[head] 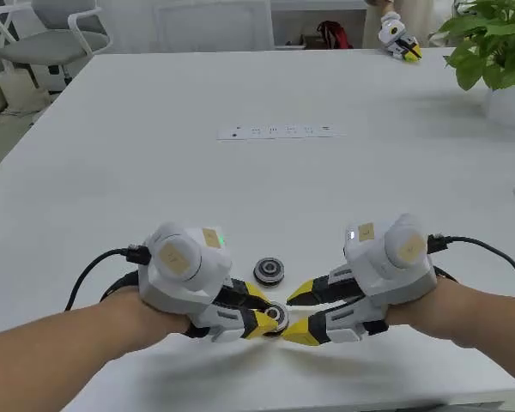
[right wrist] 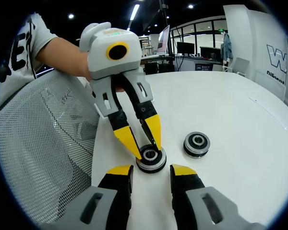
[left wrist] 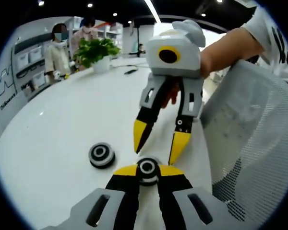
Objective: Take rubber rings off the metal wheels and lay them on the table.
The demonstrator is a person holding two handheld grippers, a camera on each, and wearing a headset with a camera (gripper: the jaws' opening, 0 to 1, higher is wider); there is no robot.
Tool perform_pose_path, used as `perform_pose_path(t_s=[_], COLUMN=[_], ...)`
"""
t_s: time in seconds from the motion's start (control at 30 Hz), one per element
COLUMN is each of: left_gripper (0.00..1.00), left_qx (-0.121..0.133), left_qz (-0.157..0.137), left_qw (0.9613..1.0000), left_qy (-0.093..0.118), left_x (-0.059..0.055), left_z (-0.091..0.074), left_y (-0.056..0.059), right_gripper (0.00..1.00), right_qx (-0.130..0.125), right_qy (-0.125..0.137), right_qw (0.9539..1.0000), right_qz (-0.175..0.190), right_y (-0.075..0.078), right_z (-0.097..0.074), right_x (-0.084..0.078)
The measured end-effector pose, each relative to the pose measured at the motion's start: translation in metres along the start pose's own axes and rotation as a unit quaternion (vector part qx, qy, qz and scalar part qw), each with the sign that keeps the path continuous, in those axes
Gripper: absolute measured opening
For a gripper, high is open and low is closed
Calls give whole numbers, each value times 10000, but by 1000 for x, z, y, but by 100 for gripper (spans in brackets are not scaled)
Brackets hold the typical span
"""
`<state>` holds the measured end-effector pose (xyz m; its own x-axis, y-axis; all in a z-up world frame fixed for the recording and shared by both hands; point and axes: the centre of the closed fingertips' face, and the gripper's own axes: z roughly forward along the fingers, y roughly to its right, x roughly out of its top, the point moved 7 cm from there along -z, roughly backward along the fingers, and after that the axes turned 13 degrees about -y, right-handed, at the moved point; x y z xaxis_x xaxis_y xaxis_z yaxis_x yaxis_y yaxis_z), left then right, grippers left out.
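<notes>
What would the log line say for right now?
left gripper: shut on held wheel | right gripper: open, tips beside held wheel | second wheel: loose on table | rubber ring: not yet off

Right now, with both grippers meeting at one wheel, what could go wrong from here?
The left gripper pinches the wheel only at the tips of its jaws, so a pull from the open right gripper might twist it loose. This happens near the table edge; a freed wheel could roll off. The spare wheel lies close and could be knocked.
</notes>
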<state>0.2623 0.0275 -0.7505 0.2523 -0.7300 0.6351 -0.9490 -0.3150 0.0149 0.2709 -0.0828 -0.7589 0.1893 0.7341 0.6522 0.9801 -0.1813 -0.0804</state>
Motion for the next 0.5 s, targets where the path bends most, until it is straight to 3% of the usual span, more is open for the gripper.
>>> perform_pose_path(t_s=[0.3,0.5], left_gripper=[14,14], left_qx=[69,105], left_qz=[43,29], left_qw=[10000,9999], left_qy=[12,22], left_x=[0,0], left_z=[1,1], left_y=[0,1], right_gripper=[28,27], right_qx=[65,-43], right_qy=[-76,-36], right_qw=[9999,9999], right_qz=[126,134], right_y=[-3,0], right_z=[5,7], right_x=[-1,0])
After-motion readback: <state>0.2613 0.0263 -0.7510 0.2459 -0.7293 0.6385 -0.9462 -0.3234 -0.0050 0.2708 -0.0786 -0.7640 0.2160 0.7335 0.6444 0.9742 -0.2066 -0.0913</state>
